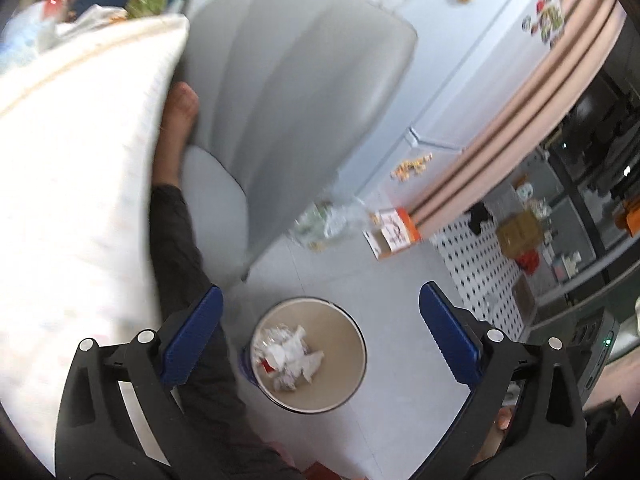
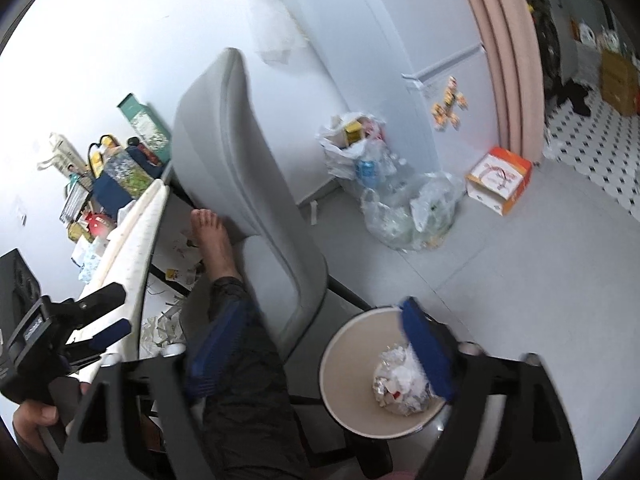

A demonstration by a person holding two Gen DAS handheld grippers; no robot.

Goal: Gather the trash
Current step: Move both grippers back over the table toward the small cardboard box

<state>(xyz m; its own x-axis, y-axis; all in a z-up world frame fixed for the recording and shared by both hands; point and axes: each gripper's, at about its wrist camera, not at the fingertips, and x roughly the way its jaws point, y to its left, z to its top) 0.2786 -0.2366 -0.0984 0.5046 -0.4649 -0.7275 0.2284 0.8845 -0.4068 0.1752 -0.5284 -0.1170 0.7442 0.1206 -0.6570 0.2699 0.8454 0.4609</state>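
Observation:
A round beige trash bin (image 1: 352, 376) stands on the floor with crumpled white paper (image 1: 290, 354) inside. My left gripper (image 1: 320, 332) is open and empty, right above the bin. In the right wrist view the bin (image 2: 340, 380) sits at lower right with the paper (image 2: 396, 380) in it. My right gripper (image 2: 316, 352) is open and empty, its right finger (image 2: 428, 356) over the bin. The left gripper (image 2: 110, 316) shows there at far left, open beside the white table edge (image 2: 136, 236).
A grey chair (image 2: 240, 168) stands left of the bin, with a person's bare foot (image 2: 210, 232) and dark-trousered leg beside it. Clear plastic bags of bottles (image 2: 400, 200) and an orange-white box (image 2: 500, 178) lie on the floor by the fridge. Paper scraps (image 2: 160, 328) lie under the table.

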